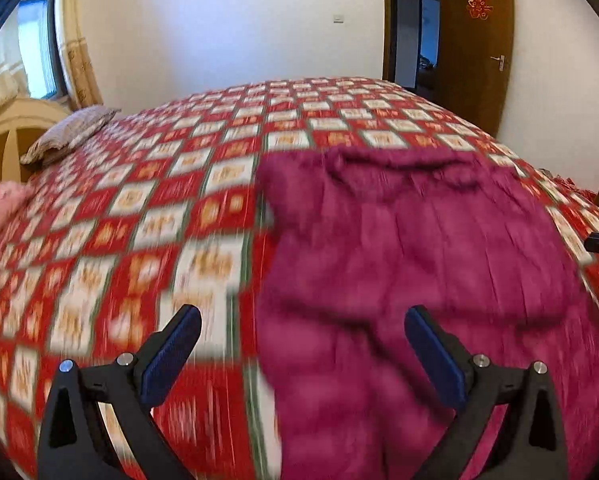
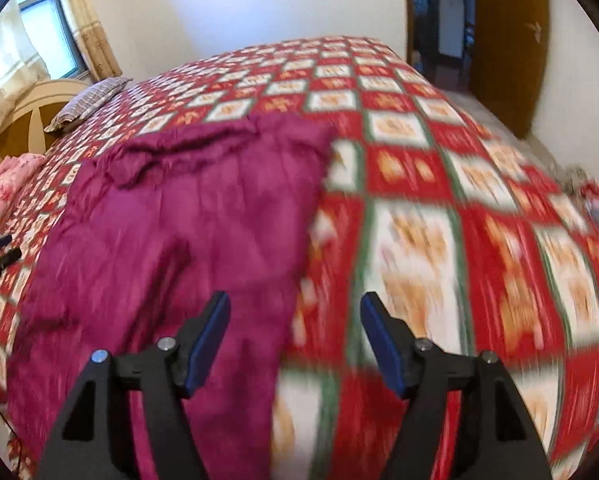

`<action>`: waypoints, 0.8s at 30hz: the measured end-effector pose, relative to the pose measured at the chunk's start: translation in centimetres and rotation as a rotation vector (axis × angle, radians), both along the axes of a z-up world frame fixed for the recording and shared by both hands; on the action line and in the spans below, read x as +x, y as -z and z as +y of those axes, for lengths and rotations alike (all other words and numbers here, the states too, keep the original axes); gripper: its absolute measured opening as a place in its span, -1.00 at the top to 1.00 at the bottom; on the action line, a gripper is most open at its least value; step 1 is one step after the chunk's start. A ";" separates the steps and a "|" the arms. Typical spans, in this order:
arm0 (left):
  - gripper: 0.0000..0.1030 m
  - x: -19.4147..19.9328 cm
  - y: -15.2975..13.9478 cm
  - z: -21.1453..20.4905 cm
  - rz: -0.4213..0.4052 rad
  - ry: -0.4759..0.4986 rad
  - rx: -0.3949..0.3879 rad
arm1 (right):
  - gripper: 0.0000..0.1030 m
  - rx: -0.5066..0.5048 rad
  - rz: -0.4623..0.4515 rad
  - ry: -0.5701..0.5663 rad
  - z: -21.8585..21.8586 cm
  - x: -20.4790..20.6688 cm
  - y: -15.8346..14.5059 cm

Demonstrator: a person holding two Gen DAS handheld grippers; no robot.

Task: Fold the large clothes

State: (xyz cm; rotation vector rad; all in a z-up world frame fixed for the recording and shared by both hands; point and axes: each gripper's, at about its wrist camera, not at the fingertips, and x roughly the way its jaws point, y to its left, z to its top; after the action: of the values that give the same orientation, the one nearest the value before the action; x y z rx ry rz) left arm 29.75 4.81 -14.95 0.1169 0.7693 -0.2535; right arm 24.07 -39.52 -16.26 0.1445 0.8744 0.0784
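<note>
Both the left gripper (image 1: 302, 332) and right gripper (image 2: 295, 318) gaped wide and empty above the magenta garment (image 1: 411, 264) spread on the checked bedspread (image 1: 147, 216).

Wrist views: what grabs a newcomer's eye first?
The magenta garment spread flat across the near half of the bed, vivid against the red-and-white checked bedspread that fills both views. Next, both grippers, left gripper and right gripper, hang open over the garment's near end, nothing between the jaws.

Crinkled matt magenta cloth garment (image 1: 419, 248) on a printed cloth bedspread (image 1: 147, 216).
</note>
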 end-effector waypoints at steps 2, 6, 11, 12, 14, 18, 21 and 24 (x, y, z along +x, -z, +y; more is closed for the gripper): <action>-0.98 -2.3 1.0 0.5 0.010 0.000 0.016 | -0.37 0.023 0.015 0.029 -1.4 -3.6 0.5; -0.98 -6.5 2.8 1.5 0.028 -0.001 0.034 | -0.38 0.033 0.012 0.054 -2.2 -9.1 0.3; -0.98 -10.6 3.9 3.0 0.044 -0.027 0.019 | -0.44 0.016 0.017 0.042 -0.9 -14.1 0.5; -0.98 -11.4 4.1 3.3 0.050 -0.030 0.013 | -0.44 0.017 0.016 0.041 -0.8 -15.0 0.6; -0.98 -12.8 4.7 4.0 0.070 -0.036 -0.002 | -0.44 0.021 0.017 0.035 -0.7 -17.1 1.0; -0.97 -15.4 6.3 5.3 0.104 -0.046 -0.021 | -0.44 0.035 0.032 0.030 -0.1 -20.2 2.2; -0.89 -15.9 7.2 6.0 0.136 -0.041 -0.086 | -0.43 0.022 0.052 0.038 1.2 -21.2 3.2; -0.24 -16.0 7.2 5.6 0.126 -0.006 -0.088 | -0.13 0.031 0.059 0.015 1.9 -21.7 4.1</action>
State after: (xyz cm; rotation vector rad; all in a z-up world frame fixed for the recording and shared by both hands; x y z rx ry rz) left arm 13.80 10.36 -22.19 0.0151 0.8824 -0.2904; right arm 2.39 -37.60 -20.32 0.1830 0.9316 0.0745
